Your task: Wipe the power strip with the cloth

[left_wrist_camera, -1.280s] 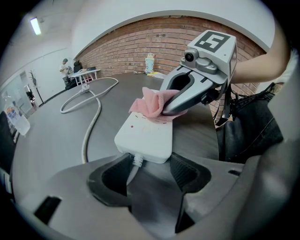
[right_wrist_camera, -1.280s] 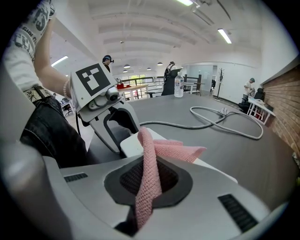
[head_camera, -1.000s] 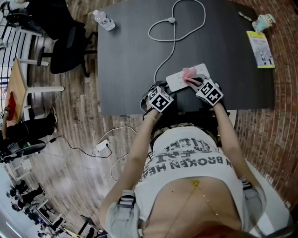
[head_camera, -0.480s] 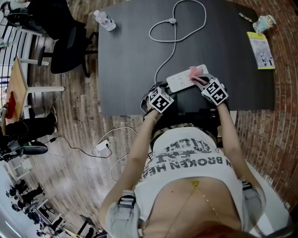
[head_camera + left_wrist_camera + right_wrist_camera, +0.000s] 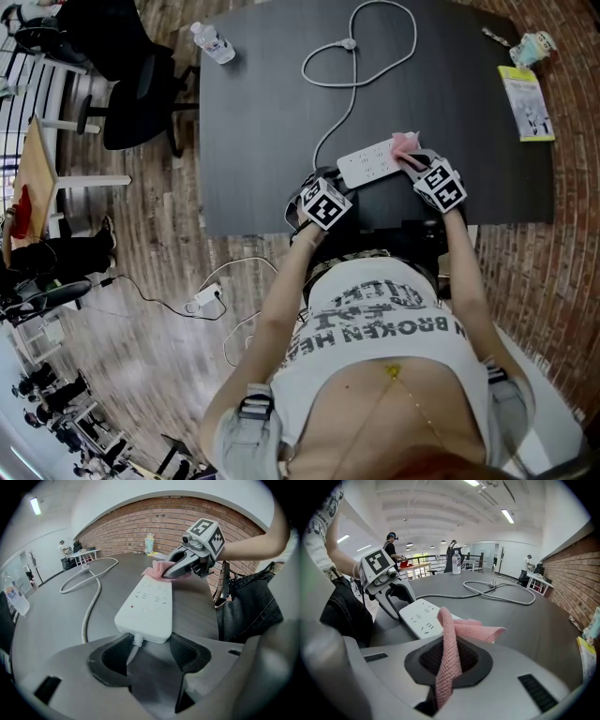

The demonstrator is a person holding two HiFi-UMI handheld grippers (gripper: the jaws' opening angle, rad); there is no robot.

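Power strip (image 5: pixel 373 163) lies flat on the dark table (image 5: pixel 253 112), white, sockets up, near the edge closest to us. Going L to R, a water bottle (image 5: pixel 210 41) stands at the table's far L corner, well apart from everything else. The strip's white cord (image 5: pixel 354 56) loops across the far middle of the table & runs back to the strip's L end. Our L gripper (image 5: pixel 330 184) sits at that end. In the left gripper view its jaws are apart, w/ the strip's cord end right at their tips & the cord passing btwn them. We can't tell if the pads press the strip's corners. The strip is angled, R end farther from us. On that R end rests the pink cloth (image 5: pixel 405 142), bunched up. Our R gripper (image 5: pixel 412 161) is clamped on the cloth. In the right gripper view a band of it rises out of the closed jaws & folds fwd onto the strip's end. At far R lies a yellow-green booklet (image 5: pixel 526 99), w/ a cup (image 5: pixel 532 44) just beyond it by the table's corner.
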